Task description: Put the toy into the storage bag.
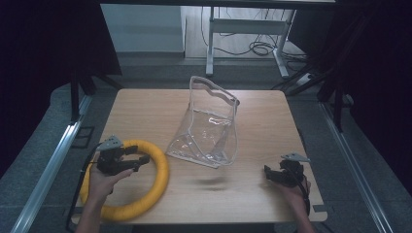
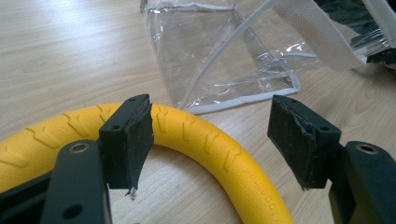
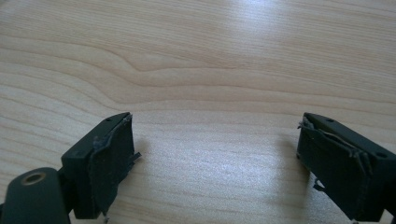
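A yellow foam ring lies flat at the table's front left. My left gripper hovers over the ring's inner edge with its jaws wide apart. In the left gripper view the ring curves between the two black pads, which do not press on it. A clear plastic bag with a white rim stands open in the middle of the table, and it appears beyond the ring in the left gripper view. My right gripper rests low at the front right, open over bare wood.
The wooden table has bare surface around the bag. Past its far edge stand a desk frame and cables on the floor. Metal rails run along both sides of the table.
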A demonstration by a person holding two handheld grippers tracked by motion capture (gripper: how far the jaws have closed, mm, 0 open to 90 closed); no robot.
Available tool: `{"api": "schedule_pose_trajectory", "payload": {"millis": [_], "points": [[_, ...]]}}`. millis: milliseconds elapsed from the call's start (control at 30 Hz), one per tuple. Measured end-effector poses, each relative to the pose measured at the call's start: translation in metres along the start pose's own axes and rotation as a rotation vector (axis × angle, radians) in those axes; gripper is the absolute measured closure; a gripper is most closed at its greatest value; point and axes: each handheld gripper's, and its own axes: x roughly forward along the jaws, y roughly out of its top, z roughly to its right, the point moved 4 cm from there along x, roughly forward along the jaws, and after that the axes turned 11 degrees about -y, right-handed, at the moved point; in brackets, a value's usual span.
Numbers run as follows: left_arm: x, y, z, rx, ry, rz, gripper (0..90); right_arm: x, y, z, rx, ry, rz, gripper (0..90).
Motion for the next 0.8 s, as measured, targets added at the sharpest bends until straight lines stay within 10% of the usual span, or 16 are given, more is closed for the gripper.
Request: {"api": "schedule_pose_trajectory", "payload": {"millis": [800], "points": [[-0.016,0.009,0.004,0.042,0.039,-0.013,31.6,-0.002,-0.001,0.002,0.006,-0.002,0.006,15.8]]}}
